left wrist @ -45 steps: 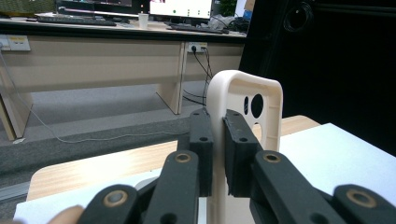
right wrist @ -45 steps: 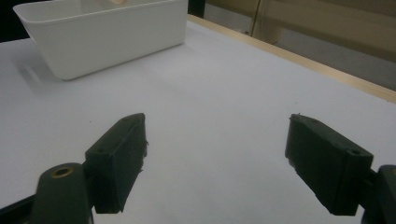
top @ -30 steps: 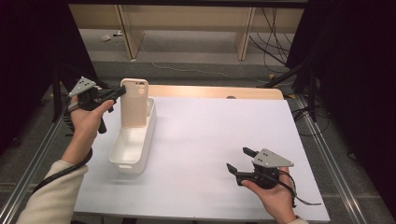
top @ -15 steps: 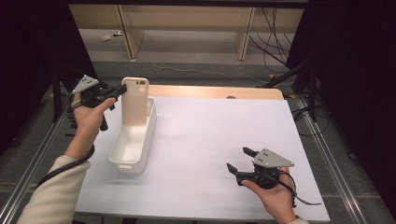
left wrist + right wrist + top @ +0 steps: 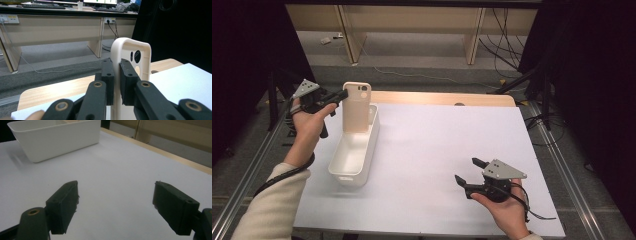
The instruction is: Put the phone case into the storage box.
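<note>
phone case [image 5: 357,107] stands upright over white bin's [image 5: 343,172] far end, edge clamped by left gripper [image 5: 341,96]; right gripper [image 5: 466,171] well apart, jaws spread.

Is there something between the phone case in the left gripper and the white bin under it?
Nothing visible blocks it. The left gripper clamps the phone case upright at its edge, its lower end already at the far end of the open white bin, whose visible inside looks bare.

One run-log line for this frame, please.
left tool: shut on phone case | case: upright over white bin | right tool: open, idle on table
</note>
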`<action>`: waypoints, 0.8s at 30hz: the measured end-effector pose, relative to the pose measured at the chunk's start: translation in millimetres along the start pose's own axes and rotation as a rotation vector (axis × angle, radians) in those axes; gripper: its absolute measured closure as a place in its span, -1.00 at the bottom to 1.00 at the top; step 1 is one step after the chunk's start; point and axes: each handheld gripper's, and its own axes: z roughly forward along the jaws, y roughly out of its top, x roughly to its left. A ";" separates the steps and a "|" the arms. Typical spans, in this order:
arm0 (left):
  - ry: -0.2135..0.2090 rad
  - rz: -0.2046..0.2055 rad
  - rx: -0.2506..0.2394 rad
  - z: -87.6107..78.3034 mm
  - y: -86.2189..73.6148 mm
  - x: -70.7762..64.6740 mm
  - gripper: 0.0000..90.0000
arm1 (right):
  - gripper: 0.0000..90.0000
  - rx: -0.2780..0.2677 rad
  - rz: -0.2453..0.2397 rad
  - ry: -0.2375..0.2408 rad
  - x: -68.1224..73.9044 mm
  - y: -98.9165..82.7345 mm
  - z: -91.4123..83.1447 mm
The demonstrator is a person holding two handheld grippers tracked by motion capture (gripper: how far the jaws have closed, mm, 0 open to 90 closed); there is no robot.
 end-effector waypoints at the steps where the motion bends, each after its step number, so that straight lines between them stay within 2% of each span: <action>1: -0.002 0.004 0.000 0.6 -0.3 0.4 0.84 | -0.51 -0.001 -0.002 -0.001 -0.2 -0.1 0.1; 3: -0.002 0.005 0.004 1.6 -0.7 1.1 0.84 | -0.51 -0.017 -0.013 -0.009 -0.7 -0.3 1.3; 13: 0.001 0.013 0.006 6.2 -0.7 3.8 0.84 | -0.51 -0.017 -0.013 -0.009 -0.6 -0.4 1.5; 15: -0.001 0.012 0.006 7.4 -0.5 4.1 0.84 | -0.51 -0.001 -0.015 -0.011 -0.7 -0.1 0.1; 17: -0.001 0.012 0.008 8.8 -0.4 4.3 0.84 | -0.51 -0.011 -0.015 -0.006 -0.8 -0.4 1.2; 18: 0.000 0.012 0.009 9.5 -0.3 4.4 0.84 | -0.51 0.008 -0.017 -0.011 -0.9 0.1 -0.5; 20: 0.001 0.014 0.011 10.9 -0.2 4.6 0.84 | -0.51 -0.003 -0.014 -0.009 -0.8 -0.2 0.4; 23: 0.001 0.014 0.011 12.9 -0.2 5.2 0.84 | -0.51 0.007 -0.016 -0.010 -0.8 0.1 -0.5; 24: 0.001 0.015 0.013 14.2 -0.1 5.2 0.84 | -0.51 -0.015 -0.014 -0.008 -0.6 -0.5 1.5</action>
